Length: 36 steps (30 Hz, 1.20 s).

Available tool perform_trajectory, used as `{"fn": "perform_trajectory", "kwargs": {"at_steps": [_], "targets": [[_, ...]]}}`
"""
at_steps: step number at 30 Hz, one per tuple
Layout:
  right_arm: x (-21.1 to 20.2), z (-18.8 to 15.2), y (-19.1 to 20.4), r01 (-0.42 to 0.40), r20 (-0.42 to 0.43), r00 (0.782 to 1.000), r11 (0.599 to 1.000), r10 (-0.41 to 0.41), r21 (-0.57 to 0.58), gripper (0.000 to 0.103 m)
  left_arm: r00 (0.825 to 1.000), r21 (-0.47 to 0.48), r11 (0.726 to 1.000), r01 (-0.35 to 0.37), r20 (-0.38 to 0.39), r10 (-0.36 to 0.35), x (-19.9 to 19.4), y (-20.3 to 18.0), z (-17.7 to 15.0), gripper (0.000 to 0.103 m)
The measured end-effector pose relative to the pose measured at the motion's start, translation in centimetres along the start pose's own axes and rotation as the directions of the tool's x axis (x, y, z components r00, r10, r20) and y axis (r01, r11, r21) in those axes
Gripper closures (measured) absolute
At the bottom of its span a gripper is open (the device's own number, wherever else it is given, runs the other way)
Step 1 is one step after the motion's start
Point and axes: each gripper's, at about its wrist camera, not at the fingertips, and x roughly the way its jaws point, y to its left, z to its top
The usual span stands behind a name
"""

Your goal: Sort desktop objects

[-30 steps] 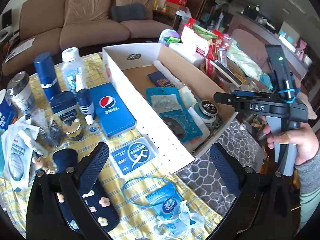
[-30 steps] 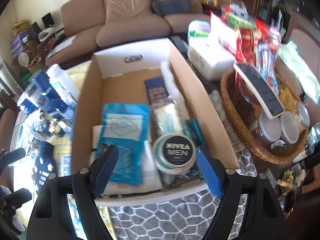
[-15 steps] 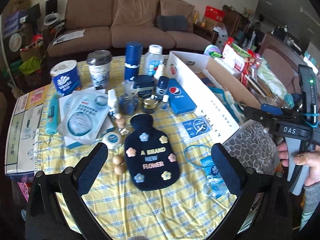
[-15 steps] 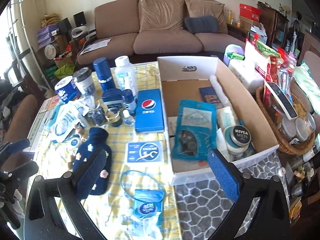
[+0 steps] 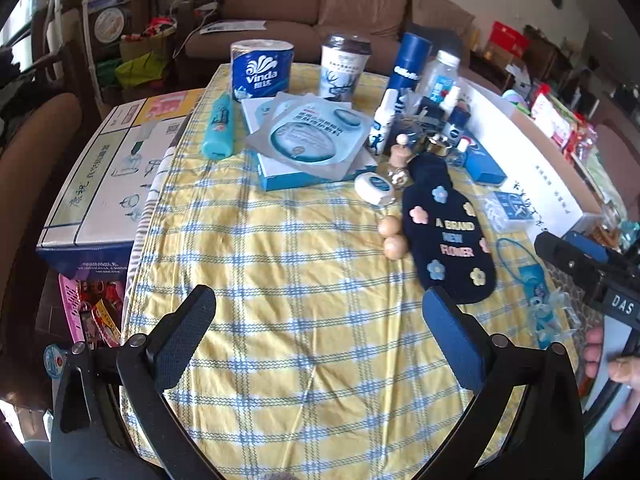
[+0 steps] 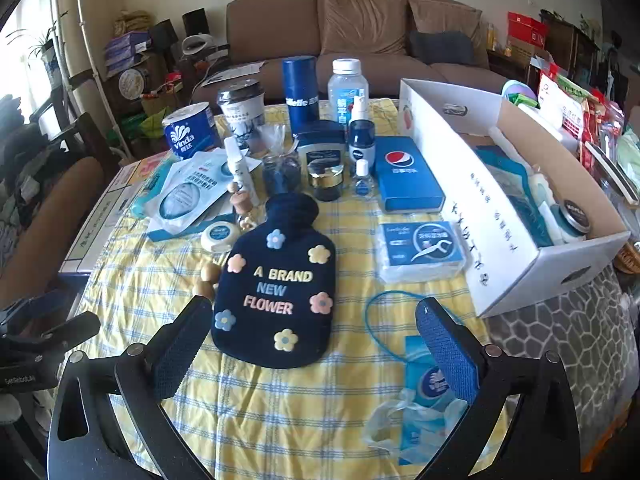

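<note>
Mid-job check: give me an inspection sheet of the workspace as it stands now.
Surface: yellow checked cloth, bare near the grippers.
Job's things: navy hot-water bottle, floss-pick pack, Pepsi box, toilet roll, bottles and jars at the back; cardboard box partly filled.
Clutter: basket and snack packets beyond the box.
Grippers: left gripper and right gripper open, holding nothing.
Cables: nothing seen on the table; a blue cord loop on a pouch.
Surroundings: brown sofa, chair, stacked cartons.
</note>
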Motion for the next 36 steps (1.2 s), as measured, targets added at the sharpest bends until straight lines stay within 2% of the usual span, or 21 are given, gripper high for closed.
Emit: {"fn": "perform_trajectory", "kwargs": {"at_steps": [5,11,19,24,36], "targets": [[3.3,-3.2,3.1,0.001,-0.017,1.0,0.999,-0.002,-0.055,0.0,0.998,0.012,0.998,-0.058,0.008,0.058,2.2,0.8,-1.9,0.0],[6.0,-5.7,4.5,0.013,-0.023,1.0,0.996,-0.015,-0.084,0.0,0.997,0.031,0.997,-0.074,0.003,0.074,4.1,0.3,-2.8,0.0],[7.8,-6.4,4.2,0.018,-0.068,0.997,0.996,-0.024,-0.083,0.0,0.992,0.004,0.992,-0.125,-0.02,0.125,5.9,0.6,-3.5,0.0],[8.3,-6.5,4.0,0.008,-0.094,0.995,0.998,-0.014,-0.068,0.0,0.984,0.038,0.985,-0.171,-0.044,0.173,6.6,0.0,-3.5,0.0],[8.4,-6.5,4.1,0.014,-0.104,0.994,0.997,-0.021,-0.074,0.0,0.984,0.038,0.985,-0.171,-0.041,0.173,6.6,0.1,-3.8,0.0]]}}
